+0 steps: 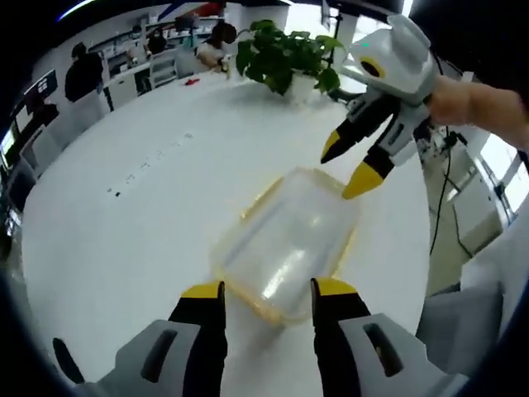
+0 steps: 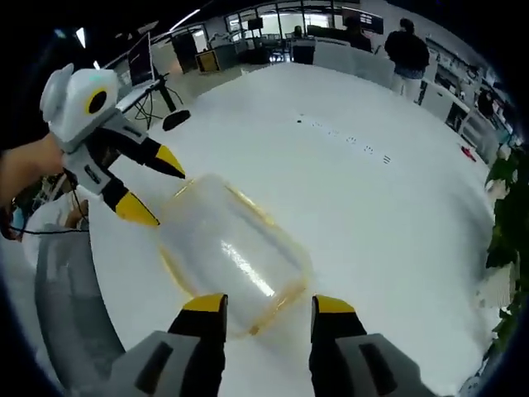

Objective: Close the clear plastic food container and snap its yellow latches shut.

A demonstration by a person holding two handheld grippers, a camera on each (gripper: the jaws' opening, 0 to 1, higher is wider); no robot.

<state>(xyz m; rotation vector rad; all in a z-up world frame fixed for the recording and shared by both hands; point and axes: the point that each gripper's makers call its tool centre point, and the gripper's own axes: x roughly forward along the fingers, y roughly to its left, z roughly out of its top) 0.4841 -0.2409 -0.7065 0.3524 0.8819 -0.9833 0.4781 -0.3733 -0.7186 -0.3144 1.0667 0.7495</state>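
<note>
In the left gripper view, the left gripper [image 1: 266, 291] comes up from the bottom with its two yellow-tipped jaws spread apart and nothing between them, so it is released. Just ahead of those tips lies the clear container [image 1: 285, 244], resting on the white table [image 1: 124, 223]; its near short end sits right at the jaw tips, whether touching or a hair apart I cannot tell. A yellowish band runs around its edge (the latches themselves are too blurred to pick out). Its lid looks to be on, though the haze of the plastic makes that uncertain.

Beyond the container's far end, up and to the right of the left gripper, the right gripper [image 1: 351, 169] reaches in, held by a hand [image 1: 471, 103]. Its jaws are also parted and grasp nothing; the lower tip hangs just over the container's far corner.

In the right gripper view the same arrangement appears from the other end. The right gripper [image 2: 269, 304] has its jaws open at the container's [image 2: 231, 252] near short edge, and the left gripper [image 2: 157, 186] stands past the far end, up and to the left, tips apart.

A potted plant [image 1: 285, 54] stands farther off across the table.
</note>
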